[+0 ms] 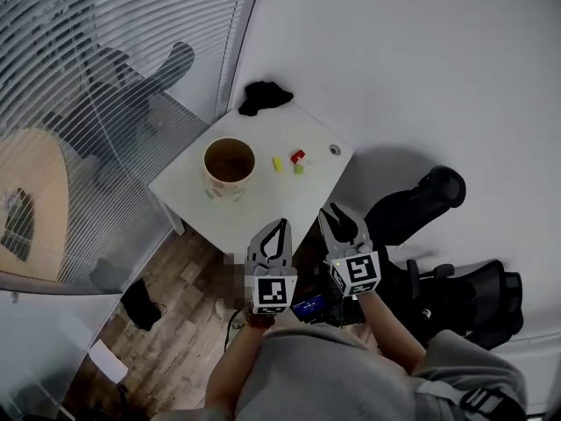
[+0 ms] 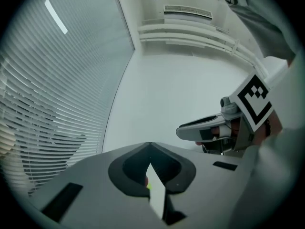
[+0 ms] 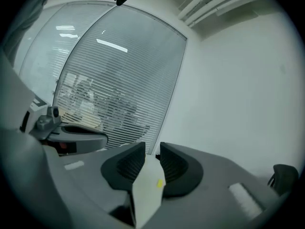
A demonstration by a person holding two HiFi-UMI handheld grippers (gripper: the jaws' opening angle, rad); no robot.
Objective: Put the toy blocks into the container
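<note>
Blinds (image 1: 79,103): grey horizontal slats, filling the left of the head view.
Chair (image 1: 456,296): black, curved arms, to the right of the table.
Table (image 1: 254,204): white, smooth, square top, set over a wood-plank floor (image 1: 175,340).
Left gripper (image 1: 281,224): grey shell with black ribbed pads, just in front of the table's near edge. In the left gripper view (image 2: 150,144) we see the tips meeting, clenched on nothing.
Right gripper (image 1: 333,212): same build, beside the left one. In its own view (image 3: 152,150) the tips stand a narrow gap apart, released, with nothing between them.
Container (image 1: 229,165): round, cream wall, brown inside, upright on the table's left half.
Cloth (image 1: 263,96): black, crumpled, on the far corner.
Blocks: yellow block (image 1: 277,163), red block (image 1: 298,156) and green block (image 1: 299,169) lie loose on the table right of the container, close together. They are too small for us to tell their long axes or which way they point.
Disc (image 1: 334,149): small, grey, round, near the right corner.
</note>
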